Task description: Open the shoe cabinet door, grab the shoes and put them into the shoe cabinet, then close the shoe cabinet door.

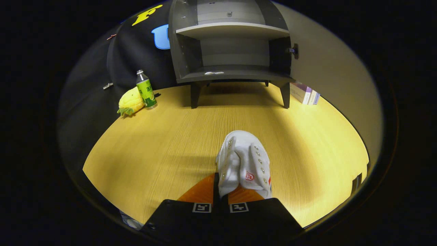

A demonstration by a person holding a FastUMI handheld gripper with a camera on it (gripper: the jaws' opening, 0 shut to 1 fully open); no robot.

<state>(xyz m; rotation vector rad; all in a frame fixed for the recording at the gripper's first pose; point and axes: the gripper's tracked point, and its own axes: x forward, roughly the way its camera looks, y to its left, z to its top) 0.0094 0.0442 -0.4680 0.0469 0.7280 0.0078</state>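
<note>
A white canvas shoe [244, 160] with metal eyelets sits squeezed between my fingers, its toe pointing away from me over the wooden table [164, 143]. My gripper [223, 186] is shut on the shoe, which looks lifted off the tabletop and casts a shadow to its left. Far beyond the fingers stands the grey shoe cabinet [232, 51] on short legs. Its door [324, 58] is swung open to the right, with the handle [293, 50] at its edge. Inside are a bare lower floor [235, 73] and one shelf above it.
A green bottle [146, 89] and a yellow pineapple plush toy [130, 101] stand left of the cabinet near the table's edge. A few small boxes [305, 93] lie to the right of the cabinet's legs. Open tabletop stretches between the shoe and the cabinet.
</note>
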